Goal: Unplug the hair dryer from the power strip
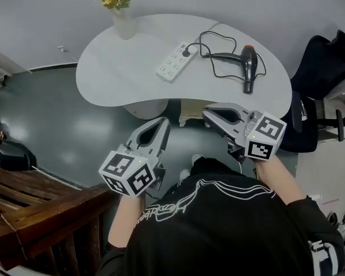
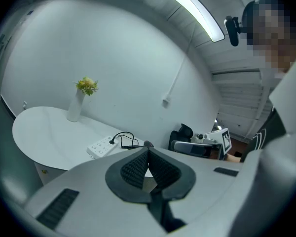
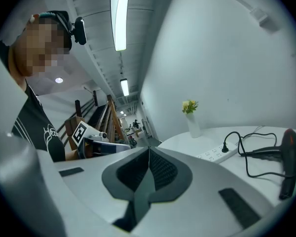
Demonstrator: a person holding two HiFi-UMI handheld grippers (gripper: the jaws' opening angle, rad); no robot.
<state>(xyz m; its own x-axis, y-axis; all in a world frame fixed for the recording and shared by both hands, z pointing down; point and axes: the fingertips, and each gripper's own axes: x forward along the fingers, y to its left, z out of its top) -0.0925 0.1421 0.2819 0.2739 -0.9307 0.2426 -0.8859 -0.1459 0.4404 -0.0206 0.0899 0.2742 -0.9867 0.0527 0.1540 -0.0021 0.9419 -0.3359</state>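
Note:
A white power strip lies on the white table, and a black plug sits in its far end. The plug's cord loops over to a black hair dryer lying at the table's right side. My left gripper and right gripper hover in front of the table's near edge, both shut and holding nothing. The left gripper view shows its gripper aimed at the strip. The right gripper view shows its gripper with the strip and the dryer to its right.
A white vase with yellow flowers stands at the table's far left. A black office chair stands to the right of the table. Wooden stairs rise at the lower left. Grey floor lies between me and the table.

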